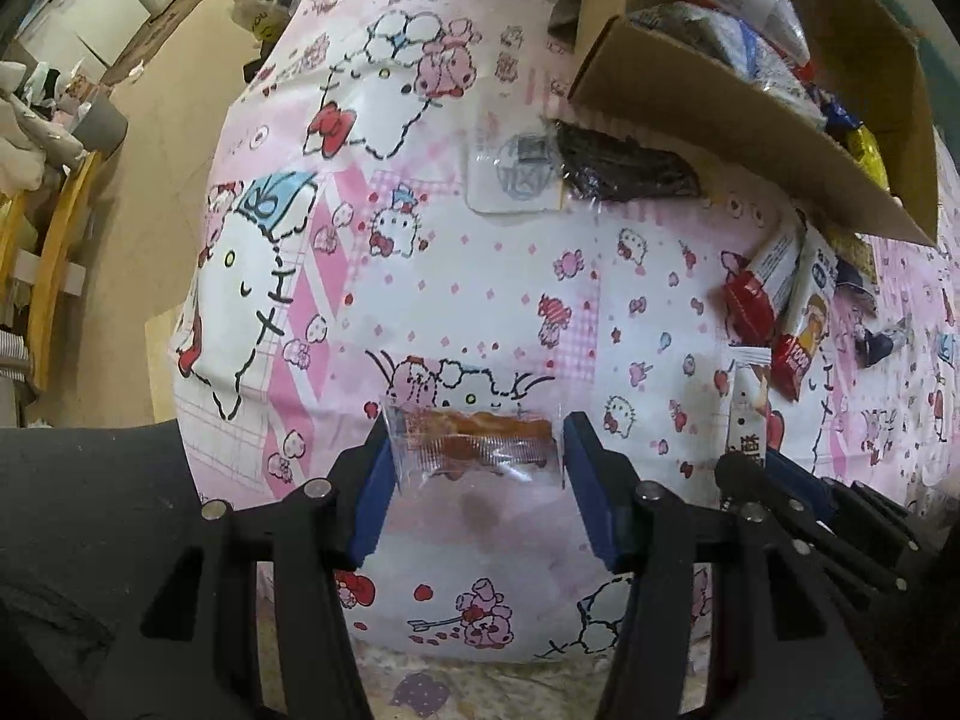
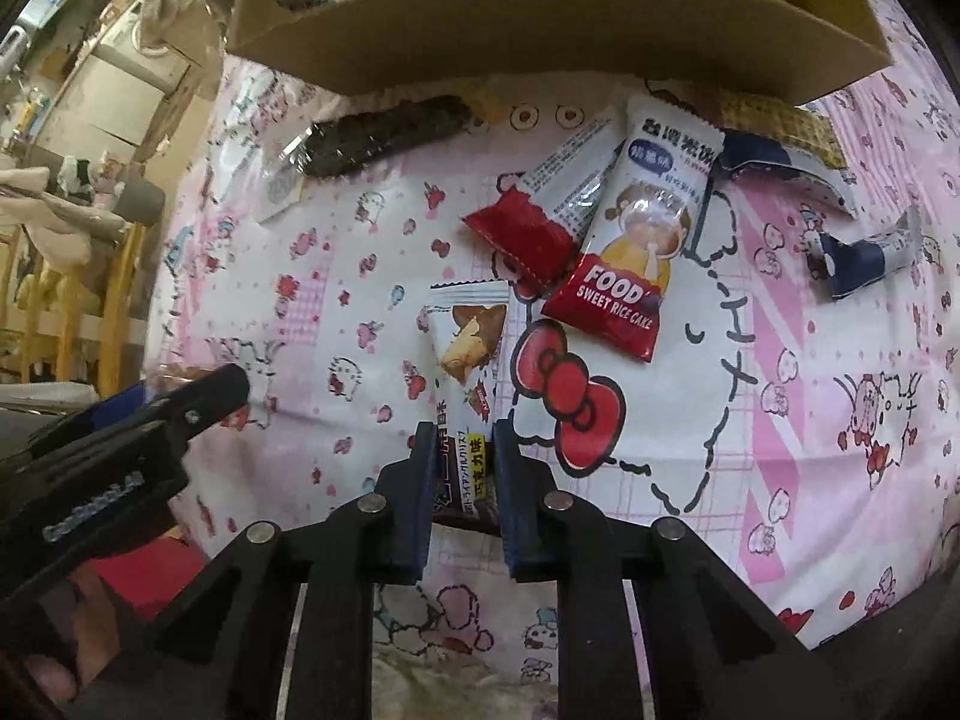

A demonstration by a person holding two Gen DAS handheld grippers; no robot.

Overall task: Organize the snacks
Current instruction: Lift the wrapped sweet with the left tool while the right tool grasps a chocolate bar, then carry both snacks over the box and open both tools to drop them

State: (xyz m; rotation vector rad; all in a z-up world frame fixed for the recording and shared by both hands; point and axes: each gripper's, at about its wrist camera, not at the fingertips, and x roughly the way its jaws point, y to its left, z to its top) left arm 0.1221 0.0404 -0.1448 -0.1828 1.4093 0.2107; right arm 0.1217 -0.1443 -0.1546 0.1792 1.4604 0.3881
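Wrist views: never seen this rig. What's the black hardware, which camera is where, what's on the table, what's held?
No robot: a person holds two hand-held grippers, each with a fisheye camera looking along its jaws. In the left wrist view, the left gripper clamps a clear snack packet. In the right wrist view, the right gripper is shut on a chocolate wafer packet. On the cartoon tablecloth lie a sweet rice cake packet, a dark bar and other wrappers, beside a cardboard box of snacks.
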